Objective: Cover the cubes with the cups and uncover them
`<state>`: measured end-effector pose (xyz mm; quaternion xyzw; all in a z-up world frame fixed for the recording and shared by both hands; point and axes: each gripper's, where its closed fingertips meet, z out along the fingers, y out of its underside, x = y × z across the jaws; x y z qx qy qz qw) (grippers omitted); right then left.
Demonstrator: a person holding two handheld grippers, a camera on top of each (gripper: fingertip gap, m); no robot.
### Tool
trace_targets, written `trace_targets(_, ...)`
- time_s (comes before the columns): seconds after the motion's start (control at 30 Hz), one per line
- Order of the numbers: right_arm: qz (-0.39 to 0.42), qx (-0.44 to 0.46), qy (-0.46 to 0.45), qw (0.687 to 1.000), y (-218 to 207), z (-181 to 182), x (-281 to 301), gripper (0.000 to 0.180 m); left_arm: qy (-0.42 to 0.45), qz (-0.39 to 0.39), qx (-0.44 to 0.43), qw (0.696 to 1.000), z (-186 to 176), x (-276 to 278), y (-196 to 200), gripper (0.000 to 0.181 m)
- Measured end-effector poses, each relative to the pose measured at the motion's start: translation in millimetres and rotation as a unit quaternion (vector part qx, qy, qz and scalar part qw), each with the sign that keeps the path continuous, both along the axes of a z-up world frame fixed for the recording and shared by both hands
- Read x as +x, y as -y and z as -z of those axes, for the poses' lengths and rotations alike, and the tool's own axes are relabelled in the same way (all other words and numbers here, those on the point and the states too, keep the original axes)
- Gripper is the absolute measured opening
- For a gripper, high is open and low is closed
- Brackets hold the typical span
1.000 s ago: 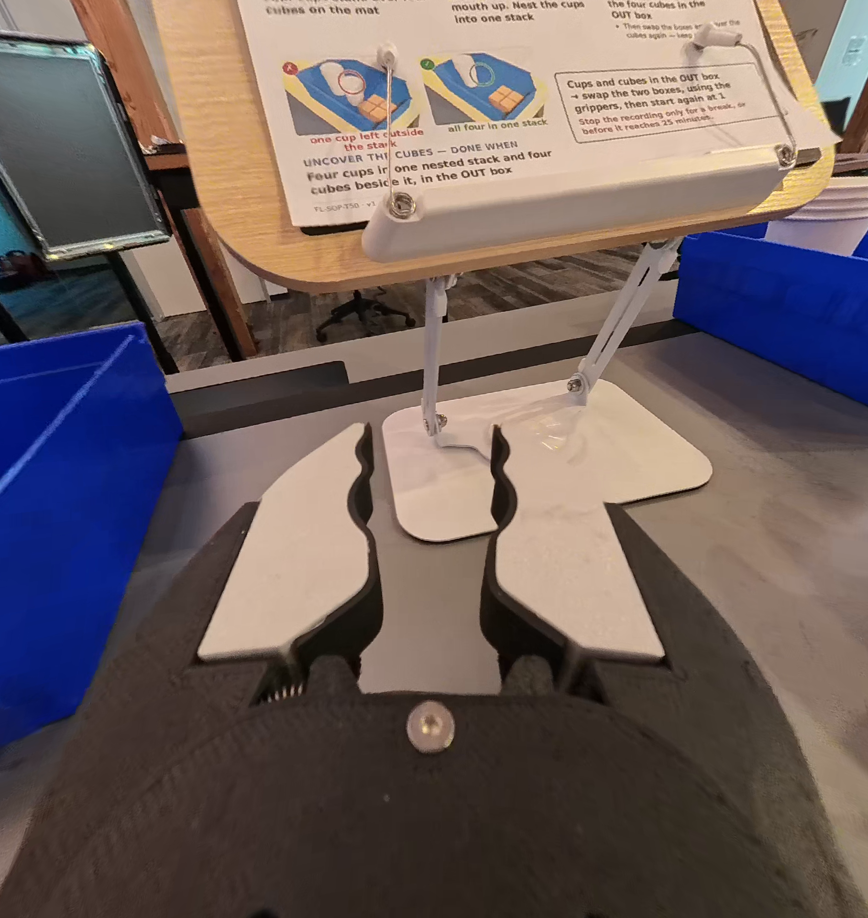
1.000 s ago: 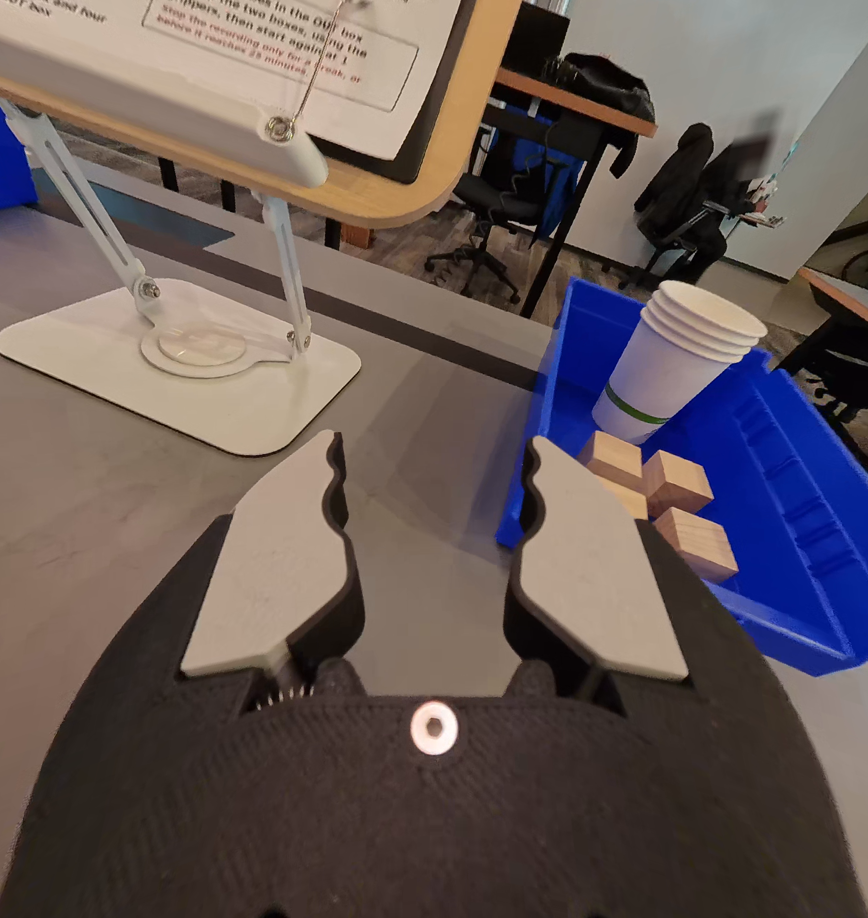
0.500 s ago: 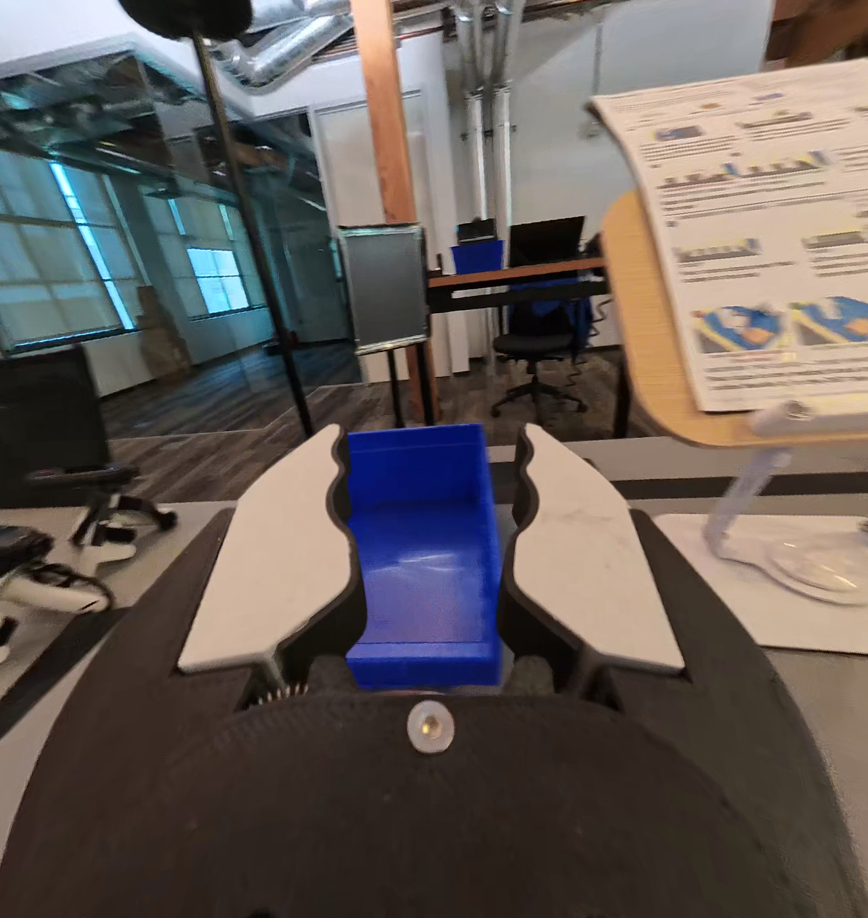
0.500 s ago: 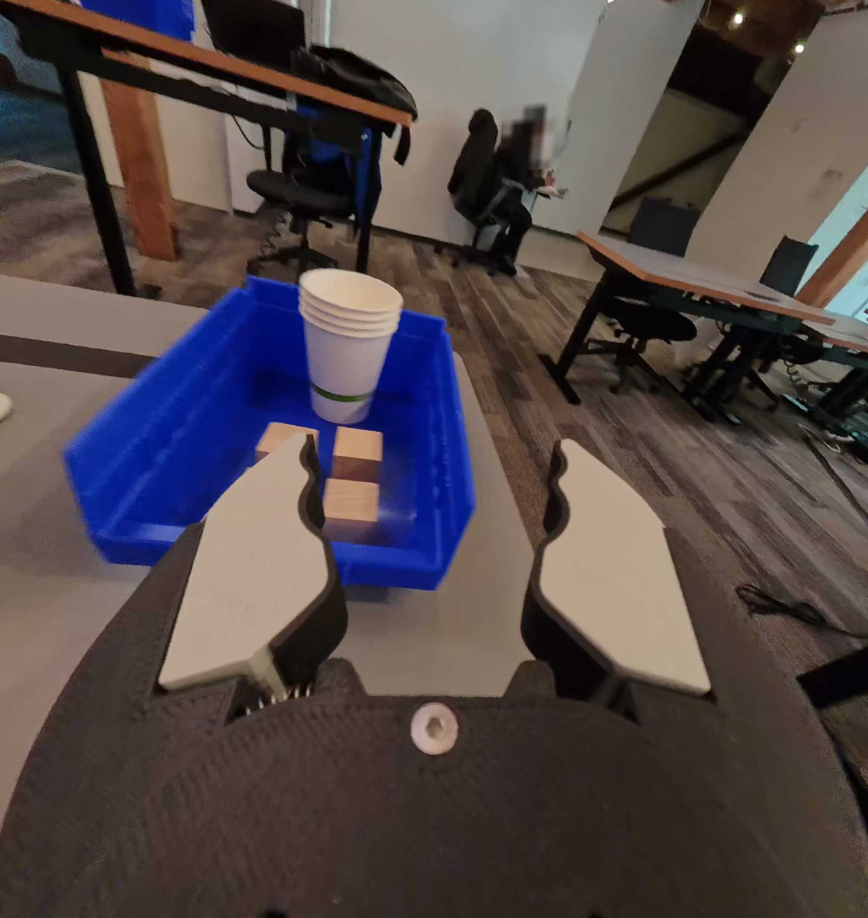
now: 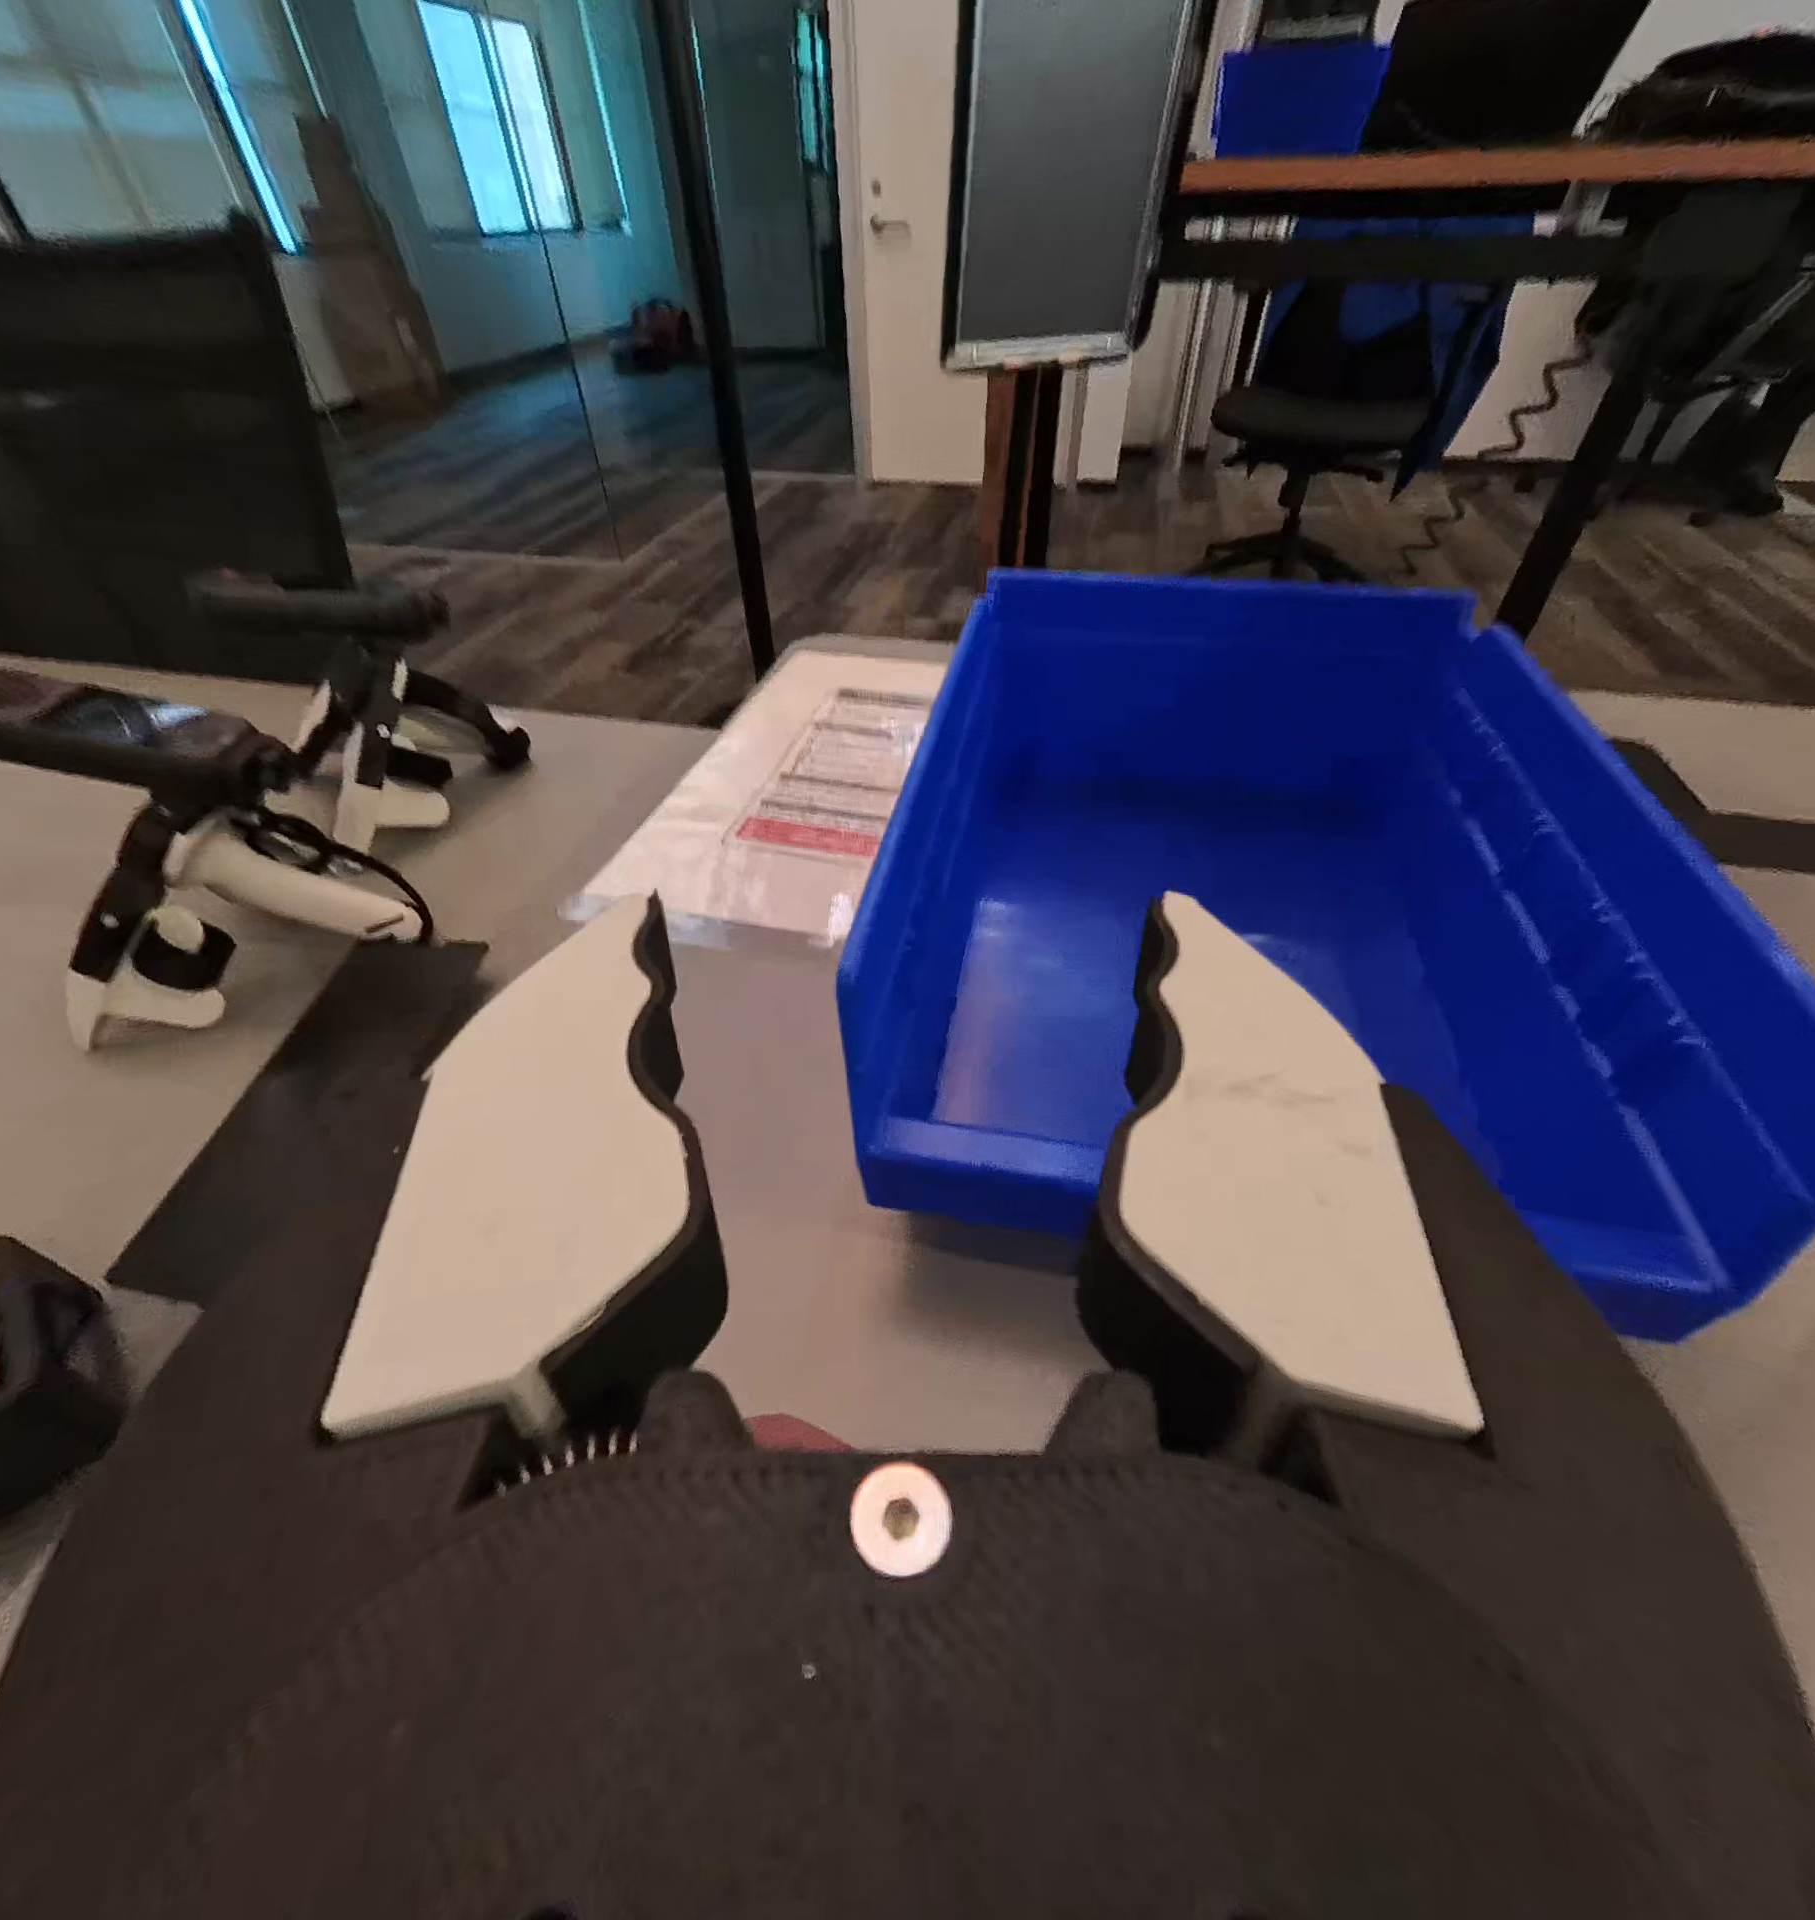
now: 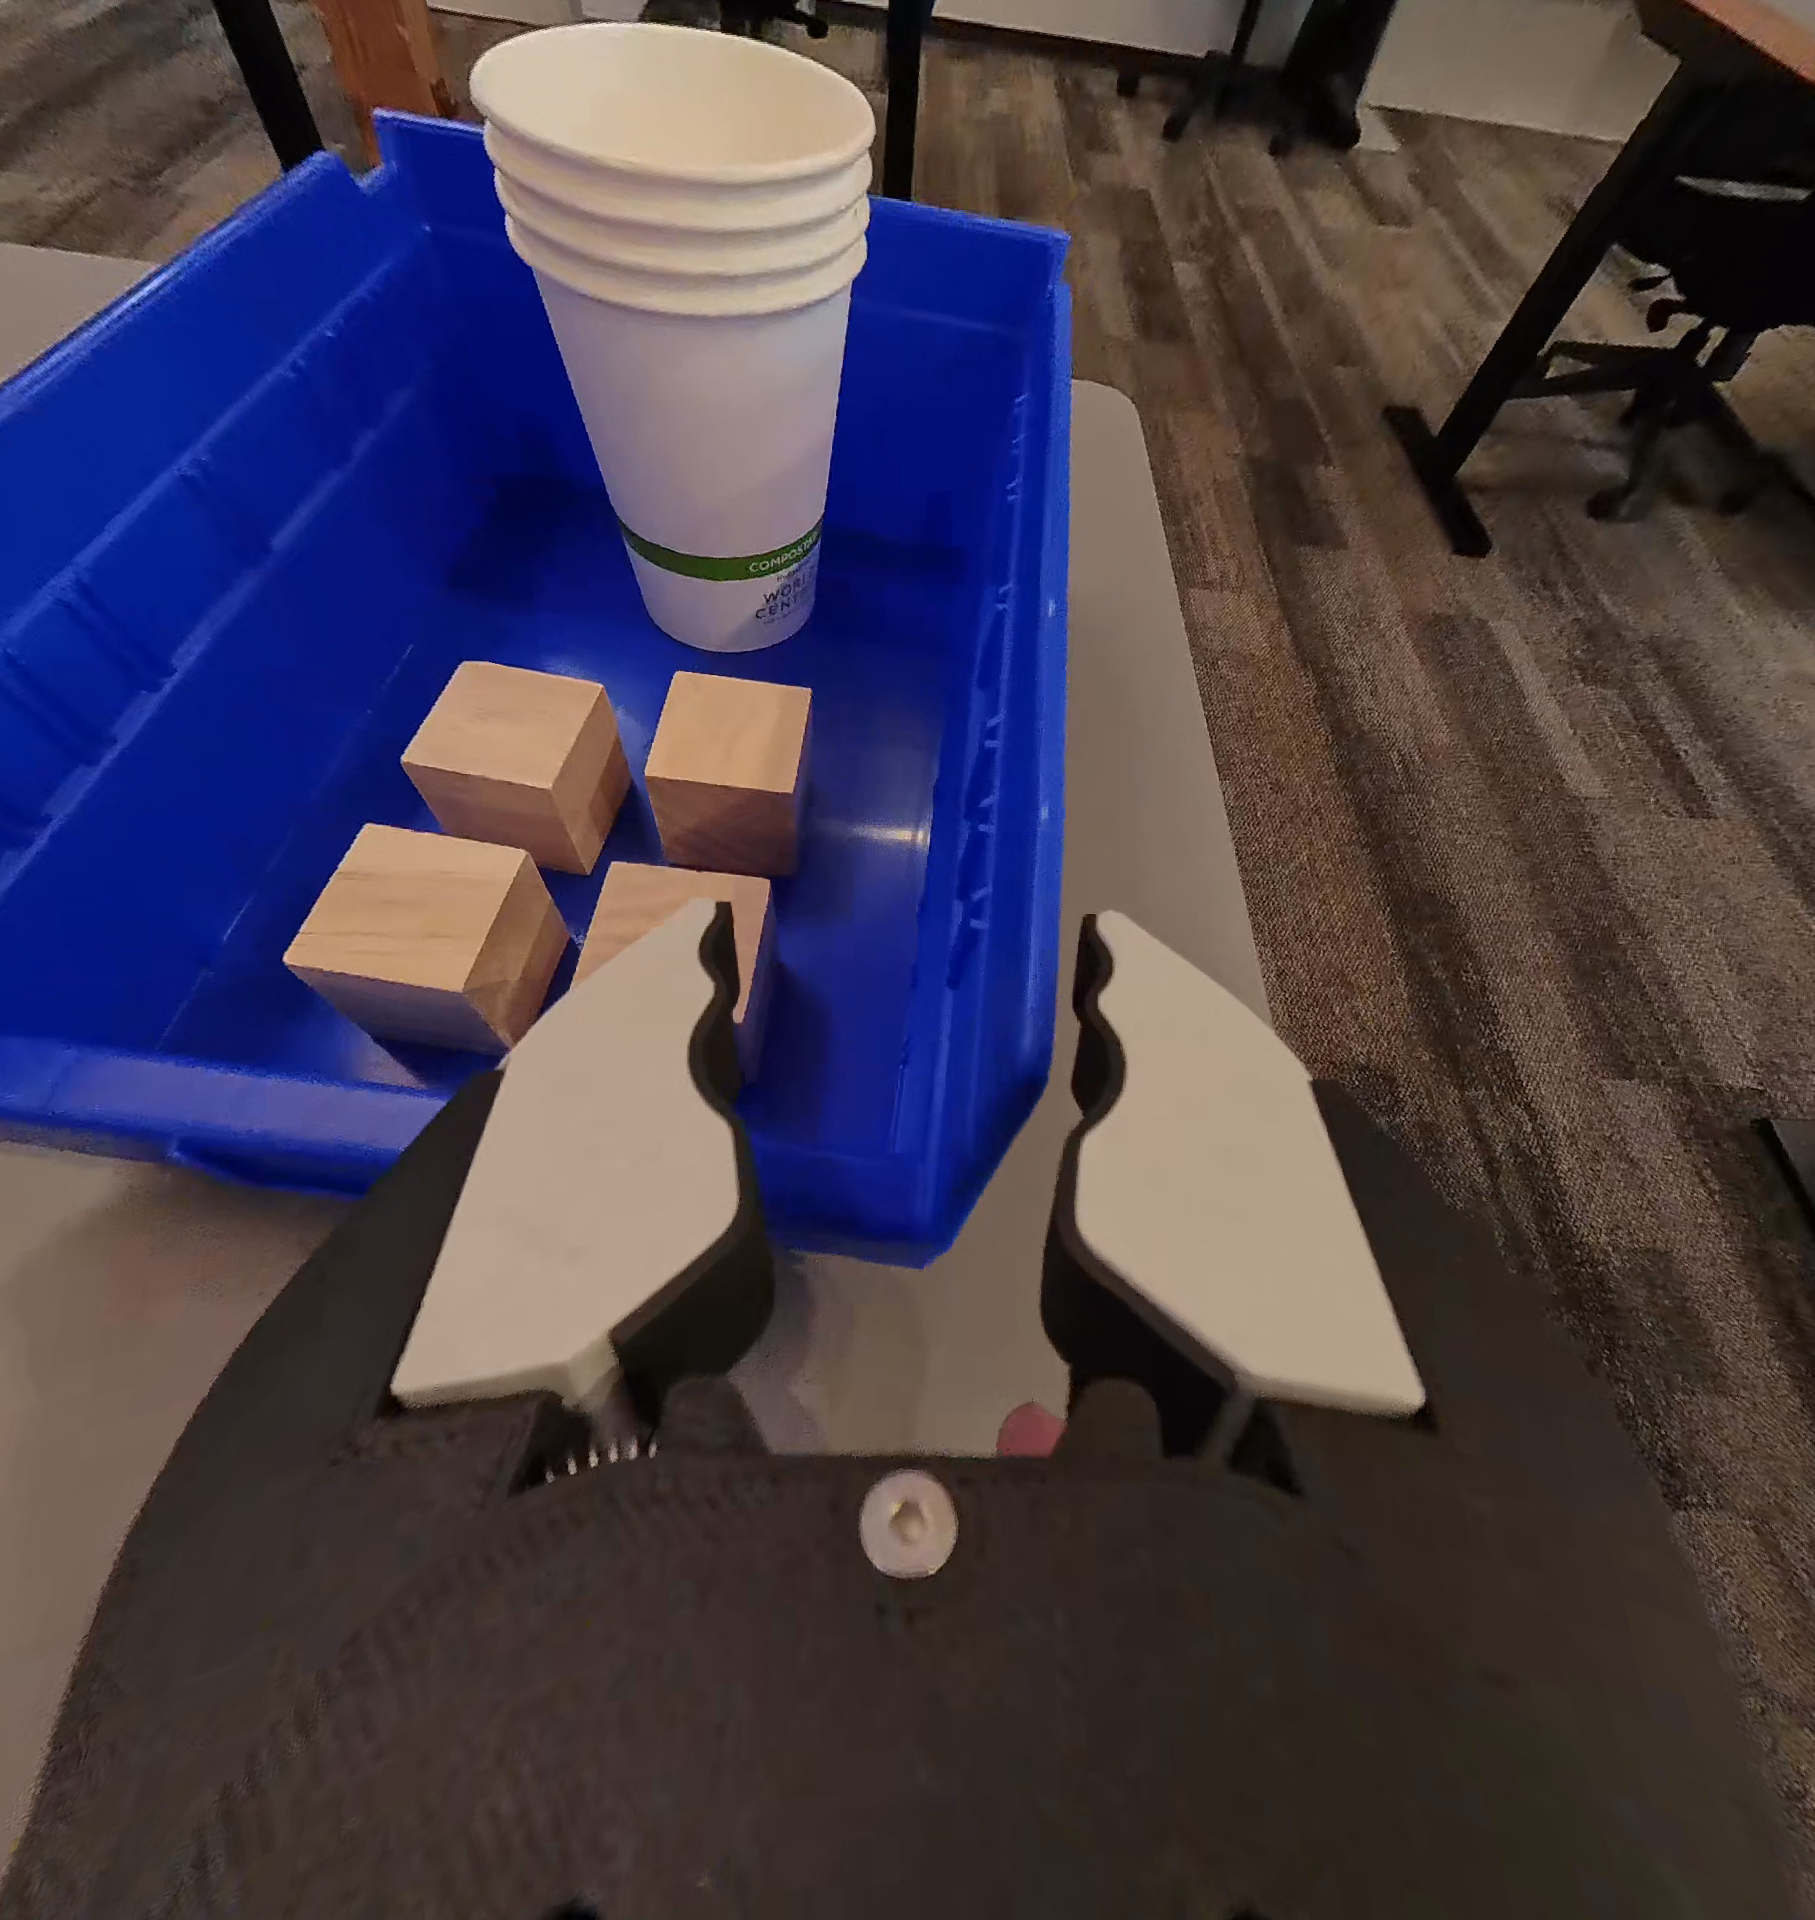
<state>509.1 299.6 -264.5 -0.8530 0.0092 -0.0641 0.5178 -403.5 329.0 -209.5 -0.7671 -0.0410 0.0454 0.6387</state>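
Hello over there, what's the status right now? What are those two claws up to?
Left claw open, over an empty blue bin. Right claw open, at the other blue bin. Four stacked cups upright, four wooden cubes uncovered. Nothing blocking.

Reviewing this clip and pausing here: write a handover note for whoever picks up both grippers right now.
Left gripper: open, empty, facing an empty blue bin.
Right gripper: open, empty, over the near right corner of the other blue bin.
That bin holds four nested white cups, mouth up, with four wooden cubes in front of them.
Done: nothing covered.
Left: cover the cubes with the cups, then uncover.
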Motion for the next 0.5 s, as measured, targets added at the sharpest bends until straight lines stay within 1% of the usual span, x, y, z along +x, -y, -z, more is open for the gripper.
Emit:
trace_targets(0.07, 0.001, 0.001, -0.006, 1.000, -4, 0, -1, 0.059, 0.004, 0.005, -0.022, 1.000, 16, -4, -9, 0.089)
trace_targets(0.13, 0.006, 0.000, -0.003, 1.000, -6, 1, 1, 0.057, 0.002, 0.011, -0.043, 0.999, 32, -6, -19, 0.090)
trace_targets(0.2, 0.012, -0.003, 0.003, 1.000, -6, 1, 4, 0.051, 0.014, 0.028, -0.062, 0.998, 44, -2, -28, 0.090)
trace_targets(0.3, 0.014, -0.010, 0.013, 1.000, -7, 2, 8, 0.043, 0.008, 0.031, -0.079, 0.996, 57, -4, -38, 0.082)
trace_targets(0.37, 0.017, -0.011, 0.018, 1.000, -8, 3, 10, 0.039, 0.012, 0.034, -0.106, 0.994, 71, -5, -45, 0.082)
trace_targets(0.43, 0.019, -0.014, 0.018, 1.000, -10, 5, 12, 0.036, 0.029, 0.043, -0.109, 0.993, 77, -3, -50, 0.077)
trace_targets(0.47, 0.020, -0.014, 0.018, 1.000, -12, 5, 13, 0.036, 0.041, 0.046, -0.109, 0.992, 79, -4, -52, 0.072)
trace_targets(0.5, 0.022, -0.014, 0.022, 0.999, -12, 5, 14, 0.034, 0.052, 0.051, -0.111, 0.991, 80, -5, -53, 0.071)
